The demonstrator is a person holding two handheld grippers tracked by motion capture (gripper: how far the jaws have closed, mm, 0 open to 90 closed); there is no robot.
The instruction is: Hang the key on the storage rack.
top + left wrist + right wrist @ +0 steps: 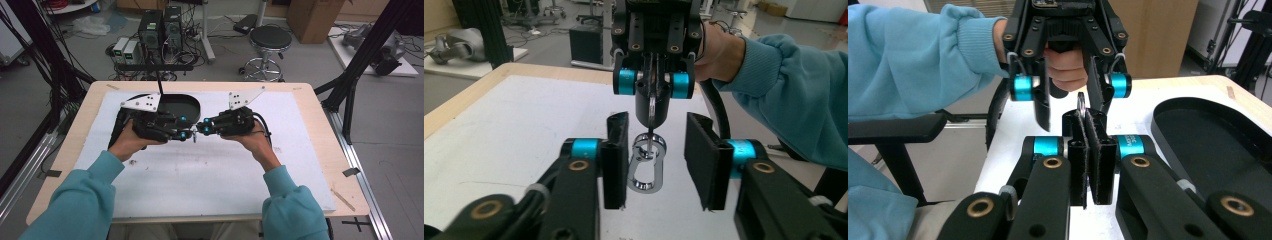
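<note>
Right gripper (pixel 1091 150) clamps carabiner (pixel 647 162); left gripper (pixel 658 160) wide.

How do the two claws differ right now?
The right claw is shut on a silver carabiner with its jaws pressed together; the left claw is open, with its jaws apart either side of that carabiner. In the high view the right claw points left and the left claw points right. Both are black with blue rollers.

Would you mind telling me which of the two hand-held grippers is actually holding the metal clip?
The right hand-held gripper: its jaws are shut on the silver carabiner, while the left hand-held gripper stands open around it, jaws apart on either side.
</note>
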